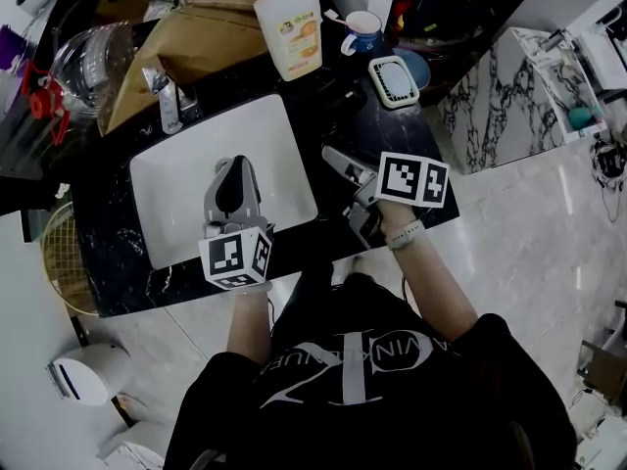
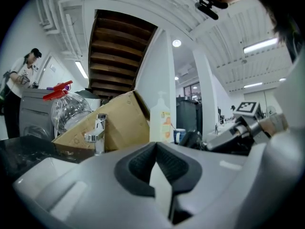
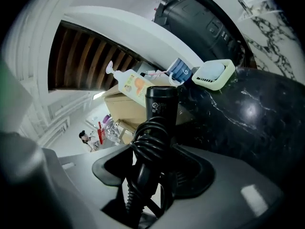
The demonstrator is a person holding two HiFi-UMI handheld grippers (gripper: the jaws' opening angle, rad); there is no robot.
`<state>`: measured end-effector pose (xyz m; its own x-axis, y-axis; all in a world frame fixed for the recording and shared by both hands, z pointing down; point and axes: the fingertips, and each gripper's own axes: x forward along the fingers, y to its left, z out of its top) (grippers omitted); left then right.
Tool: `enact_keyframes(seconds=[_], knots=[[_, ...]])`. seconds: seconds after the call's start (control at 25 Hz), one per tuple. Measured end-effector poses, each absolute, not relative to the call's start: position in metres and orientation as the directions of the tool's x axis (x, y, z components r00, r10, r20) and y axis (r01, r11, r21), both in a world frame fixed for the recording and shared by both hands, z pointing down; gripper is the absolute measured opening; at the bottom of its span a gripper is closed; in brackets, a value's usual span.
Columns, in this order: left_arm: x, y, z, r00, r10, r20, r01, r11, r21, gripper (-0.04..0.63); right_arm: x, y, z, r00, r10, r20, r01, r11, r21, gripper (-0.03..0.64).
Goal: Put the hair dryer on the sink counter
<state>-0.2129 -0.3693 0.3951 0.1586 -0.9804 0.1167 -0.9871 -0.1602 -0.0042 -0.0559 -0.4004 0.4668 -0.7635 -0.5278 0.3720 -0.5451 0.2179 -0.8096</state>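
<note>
Right gripper (image 3: 153, 175) is clamped on the hair dryer (image 3: 161, 103), over the black counter (image 3: 248, 109) beside the white sink (image 1: 167, 184). Left gripper (image 1: 233, 192) hangs above the sink, jaws together on nothing. A mug (image 1: 364, 33) holds thin sticks. The hair dryer is black, with its cord wound in loops.

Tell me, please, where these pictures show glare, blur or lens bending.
Head view: the white sink basin is almost washed out beside the dark counter, and the floor shines. Left gripper view: fisheye bending, black corners; the shut left claw looks soft. Right gripper view: tilted, curved lines, light glints on the counter; the hair dryer in the right claw is fairly sharp.
</note>
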Motion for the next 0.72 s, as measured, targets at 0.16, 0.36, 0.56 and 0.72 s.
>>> enact_keyframes(seconds=[0.16,0.36,0.56,0.72], knots=[[-0.211,-0.375,0.397,0.177,-0.976,0.126,-0.984,-0.177,0.011,0.000,-0.059,-0.411,0.465,-0.784,-0.523,0.333,-0.481,0.175,-0.859,0.265],[-0.208,-0.377,0.401,0.192,-0.971,0.141,-0.981,-0.192,0.020,0.000,-0.058,-0.418,0.464,-0.797,-0.530,0.290,-0.404,0.113,-0.908,0.267],[-0.207,-0.378,0.403,0.197,-0.969,0.149,-0.980,-0.194,0.032,0.000,-0.058,-0.421,0.466,-0.801,-0.541,0.256,-0.345,0.069,-0.936,0.267],[-0.203,-0.377,0.404,0.209,-0.966,0.153,-0.978,-0.206,0.033,0.000,-0.050,-0.424,0.473,-0.789,-0.567,0.234,-0.283,-0.002,-0.959,0.264]])
